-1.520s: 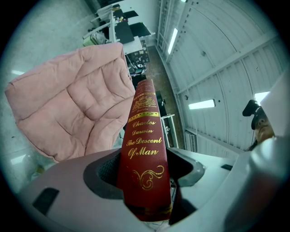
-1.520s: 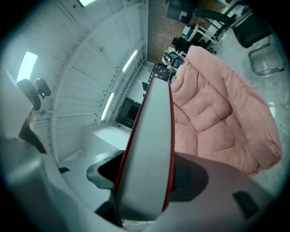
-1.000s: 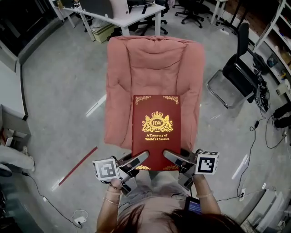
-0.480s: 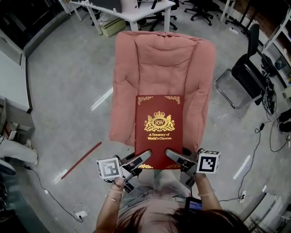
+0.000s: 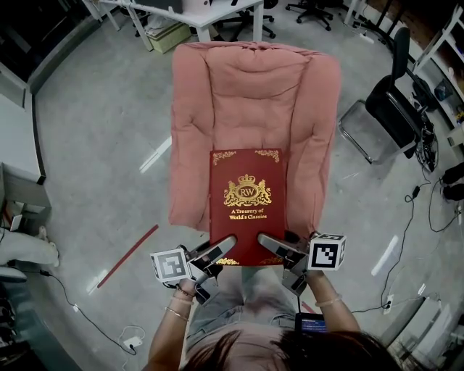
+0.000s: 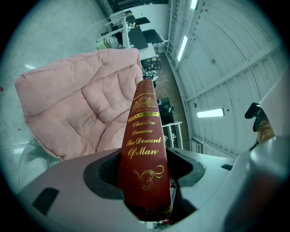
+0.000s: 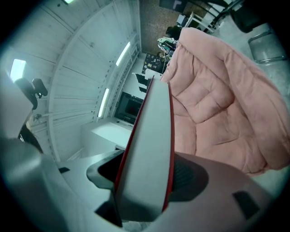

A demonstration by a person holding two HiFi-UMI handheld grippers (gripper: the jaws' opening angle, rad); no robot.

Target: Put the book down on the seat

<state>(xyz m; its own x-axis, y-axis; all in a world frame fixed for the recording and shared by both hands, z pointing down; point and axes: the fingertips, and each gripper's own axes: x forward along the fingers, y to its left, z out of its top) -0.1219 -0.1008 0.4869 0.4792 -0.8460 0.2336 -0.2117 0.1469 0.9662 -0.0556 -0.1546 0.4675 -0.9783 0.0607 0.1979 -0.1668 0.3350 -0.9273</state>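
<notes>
A thick red book with gold print on its cover lies flat and level above the front of the pink padded armchair's seat. My left gripper is shut on its near left corner, and my right gripper is shut on its near right corner. In the left gripper view the book's spine with gold lettering stands between the jaws, with the chair beyond. The right gripper view shows the book's white page edge between the jaws and the chair behind.
The chair stands on a grey floor. A white desk is behind it, a black office chair to its right with cables on the floor. A red strip lies on the floor at left. The person's legs are right below the book.
Both grippers and the book have sunk a little toward the seat. The camera view has shifted slightly, so the chair sits a bit differently in the frame.
</notes>
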